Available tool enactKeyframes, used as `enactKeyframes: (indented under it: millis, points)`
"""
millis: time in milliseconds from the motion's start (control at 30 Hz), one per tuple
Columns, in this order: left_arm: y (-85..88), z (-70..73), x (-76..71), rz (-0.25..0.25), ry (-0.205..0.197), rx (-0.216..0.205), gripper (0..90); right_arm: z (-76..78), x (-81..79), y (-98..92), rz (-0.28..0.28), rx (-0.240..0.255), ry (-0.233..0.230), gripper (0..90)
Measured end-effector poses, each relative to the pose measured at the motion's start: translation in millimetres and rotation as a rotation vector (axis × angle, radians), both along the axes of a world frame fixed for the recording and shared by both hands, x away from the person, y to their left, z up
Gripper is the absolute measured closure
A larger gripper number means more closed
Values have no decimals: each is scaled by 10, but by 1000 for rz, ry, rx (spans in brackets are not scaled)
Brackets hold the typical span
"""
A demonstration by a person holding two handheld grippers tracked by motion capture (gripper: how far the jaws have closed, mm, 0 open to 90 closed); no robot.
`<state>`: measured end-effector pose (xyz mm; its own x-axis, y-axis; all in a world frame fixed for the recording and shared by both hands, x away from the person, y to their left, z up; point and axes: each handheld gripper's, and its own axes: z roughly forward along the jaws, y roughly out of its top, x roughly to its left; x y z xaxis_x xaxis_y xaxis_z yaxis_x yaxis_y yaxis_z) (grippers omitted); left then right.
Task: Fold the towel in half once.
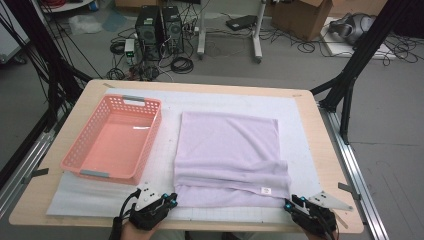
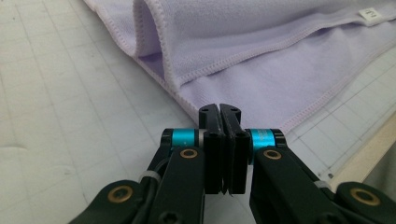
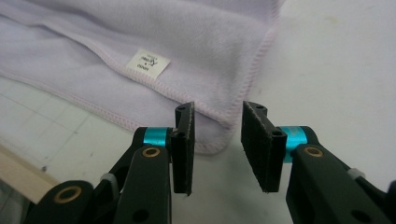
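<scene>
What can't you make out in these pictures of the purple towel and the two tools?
- Print on the towel's white label: too small and blurred in the right gripper view, a speck in the high view.
- Whether the shut left tool pinches the purple towel: its tips cover the towel corner in the left gripper view.
- The person's hands: cut off by the high view's bottom edge.
- The open right tool has towel hem beyond its tips; contact unclear.

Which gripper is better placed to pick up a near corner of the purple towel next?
Probably the right gripper: its jaws stand open with the towel corner just ahead between them. The left gripper is shut, tips at the towel's near edge, and would need to open first.
</scene>
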<state>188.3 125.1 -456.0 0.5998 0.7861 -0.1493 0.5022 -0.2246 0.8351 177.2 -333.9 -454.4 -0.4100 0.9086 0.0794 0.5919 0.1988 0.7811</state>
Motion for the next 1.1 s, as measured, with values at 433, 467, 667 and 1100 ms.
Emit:
enactKeyframes:
  millis: [433,467,667,1100]
  points:
    - [100,106,-173,-40,20,-64,878,211,-293,-101,75,14,30,864]
    - [107,93,-191,-41,30,-61,877,199,-316,-94,87,-1,37,864]
    - [129,36,-251,-42,62,-49,766,124,-379,-76,89,-27,71,791]
    - [27,76,153,5,4,-62,605,75,-178,172,140,-95,8,756]
